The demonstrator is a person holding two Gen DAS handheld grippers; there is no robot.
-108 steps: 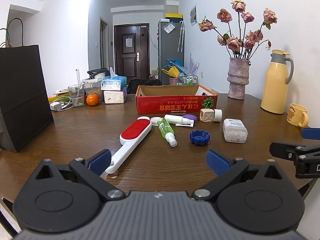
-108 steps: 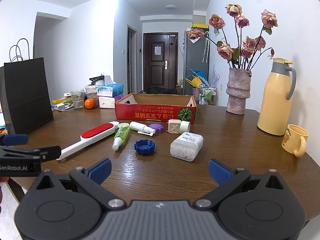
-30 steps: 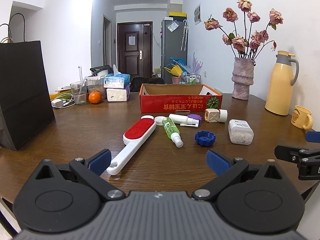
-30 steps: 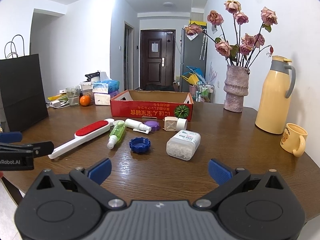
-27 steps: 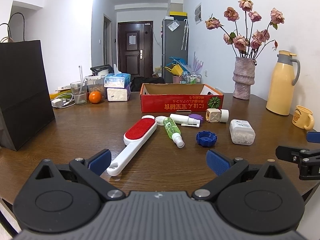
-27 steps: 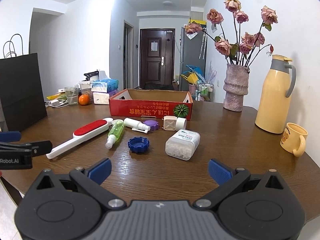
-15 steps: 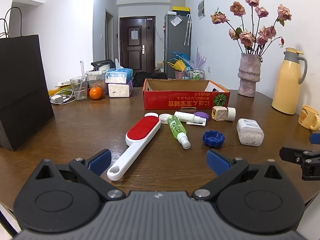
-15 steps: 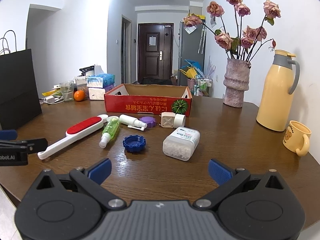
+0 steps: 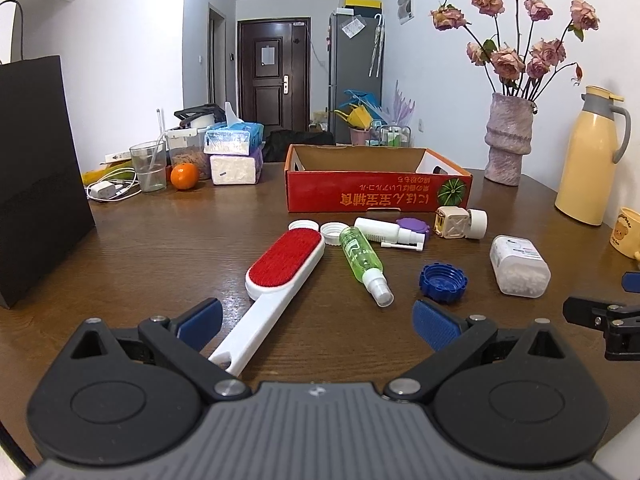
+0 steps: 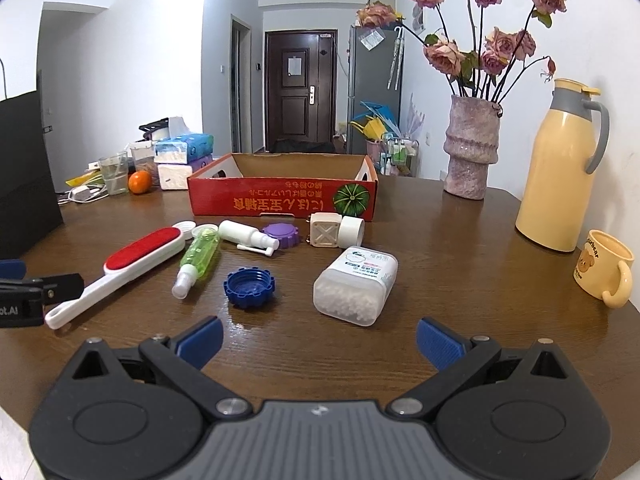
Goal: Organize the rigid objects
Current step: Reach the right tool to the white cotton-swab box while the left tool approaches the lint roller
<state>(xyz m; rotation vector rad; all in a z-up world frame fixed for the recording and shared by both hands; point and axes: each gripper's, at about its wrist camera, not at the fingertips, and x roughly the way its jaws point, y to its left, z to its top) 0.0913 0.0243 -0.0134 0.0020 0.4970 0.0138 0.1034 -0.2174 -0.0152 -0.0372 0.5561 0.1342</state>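
From the left wrist view, the left tool (image 9: pixel 316 322) is wide open and holds nothing; it hangs low over the brown surface (image 9: pixel 168 248), close to the near edge. The white handle of the lint brush (image 9: pixel 285 268) points right at it and ends by its left finger, so the brush looks like the easiest thing for this tool to pick up first. The brush has a red fuzzy pad and lies flat. Next to it lie a green spray bottle (image 9: pixel 362 258), a white spray bottle (image 9: pixel 386 232), two white caps (image 9: pixel 320 229), a purple cap (image 9: pixel 413 226), a blue cap (image 9: pixel 443 282), a small beige cube thing (image 9: pixel 460 222) and a clear box of little white beads (image 9: pixel 518 266). They lie in a loose bunch in front of the red cardboard box (image 9: pixel 378 196), which is open on top and looks empty, so I think that is where they should go. The right tool (image 9: pixel 606 322) peeks in at the right edge. From the right wrist view, the right tool (image 10: pixel 318 336) is wide open too, with nothing in it. It hangs low, facing the bead box (image 10: pixel 357 284), which lies on its side just ahead, with the blue cap (image 10: pixel 250 282) to its left. The red cardboard box (image 10: pixel 284 200) sits behind the bunch, within easy reach. A vase of dry roses (image 10: pixel 472 148), a yellow jug (image 10: pixel 556 176) and a yellow mug (image 10: pixel 606 274) stand off to the right, well apart, so they should not get bumped.
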